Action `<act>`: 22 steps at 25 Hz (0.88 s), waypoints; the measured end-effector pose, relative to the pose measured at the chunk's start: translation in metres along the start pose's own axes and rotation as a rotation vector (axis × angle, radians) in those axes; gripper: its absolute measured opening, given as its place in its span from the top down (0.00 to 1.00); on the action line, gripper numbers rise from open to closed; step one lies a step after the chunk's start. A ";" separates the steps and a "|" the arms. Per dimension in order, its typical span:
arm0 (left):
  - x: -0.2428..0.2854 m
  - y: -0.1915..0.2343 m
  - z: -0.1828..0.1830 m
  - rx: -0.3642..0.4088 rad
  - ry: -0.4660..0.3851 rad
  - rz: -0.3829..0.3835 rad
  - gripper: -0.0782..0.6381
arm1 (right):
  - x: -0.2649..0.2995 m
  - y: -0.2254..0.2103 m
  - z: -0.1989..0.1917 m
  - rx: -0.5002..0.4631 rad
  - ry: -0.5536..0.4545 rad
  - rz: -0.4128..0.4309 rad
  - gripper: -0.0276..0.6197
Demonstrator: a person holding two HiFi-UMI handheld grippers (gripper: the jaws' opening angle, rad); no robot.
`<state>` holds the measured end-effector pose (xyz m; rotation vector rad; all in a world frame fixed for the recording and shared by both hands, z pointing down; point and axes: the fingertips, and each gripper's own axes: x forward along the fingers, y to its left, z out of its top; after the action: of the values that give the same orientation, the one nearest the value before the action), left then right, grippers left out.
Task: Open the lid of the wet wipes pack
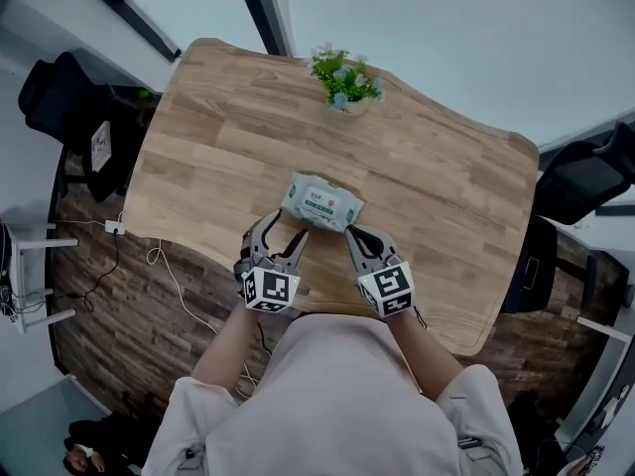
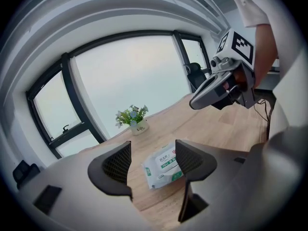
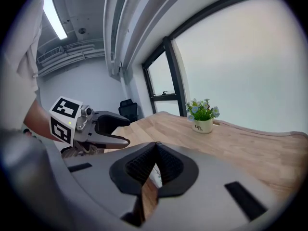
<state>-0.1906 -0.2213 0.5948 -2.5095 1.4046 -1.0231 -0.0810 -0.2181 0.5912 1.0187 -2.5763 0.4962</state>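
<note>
My left tool (image 1: 281, 236) has its jaws spread wide and holds nothing. In the left gripper view the wipes pack (image 1: 322, 201) shows in the gap between them, but it lies on the surface (image 1: 218, 137) beyond the tips, untouched. I read that spread as readiness to pin the pack's near end so it will not slide.

My right tool (image 1: 355, 234) has its jaws pressed together with nothing between them, its tip just beside the pack's near right corner. A closed tip makes a narrow point, which I judge suits getting under a flap edge.

The pack lies flat near the middle of the surface, close in front of both tools. Its lid (image 2: 169, 161) faces up and, as far as I can tell, is down. A plant pot (image 1: 345, 87) stands well apart at the far edge, out of the way.
</note>
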 end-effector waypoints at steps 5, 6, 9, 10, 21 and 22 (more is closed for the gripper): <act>0.023 -0.007 -0.008 0.104 0.032 -0.036 0.48 | 0.014 -0.005 -0.016 0.011 0.042 0.000 0.95; 0.027 -0.008 -0.010 0.124 0.041 -0.040 0.48 | 0.015 -0.006 -0.019 0.013 0.050 0.000 0.95; 0.040 -0.013 -0.019 0.173 0.069 -0.055 0.48 | 0.021 -0.009 -0.028 0.027 0.074 -0.002 0.95; 0.044 -0.015 -0.022 0.190 0.078 -0.060 0.48 | 0.023 -0.009 -0.031 0.032 0.081 -0.002 0.95; 0.085 -0.037 -0.047 0.348 0.124 -0.138 0.48 | 0.055 -0.012 -0.068 0.044 0.180 0.019 0.95; 0.088 -0.040 -0.049 0.366 0.125 -0.150 0.48 | 0.057 -0.012 -0.071 0.046 0.188 0.021 0.95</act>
<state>-0.1593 -0.2561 0.6928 -2.3380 0.9556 -1.3450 -0.1000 -0.2296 0.6808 0.9135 -2.4215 0.6276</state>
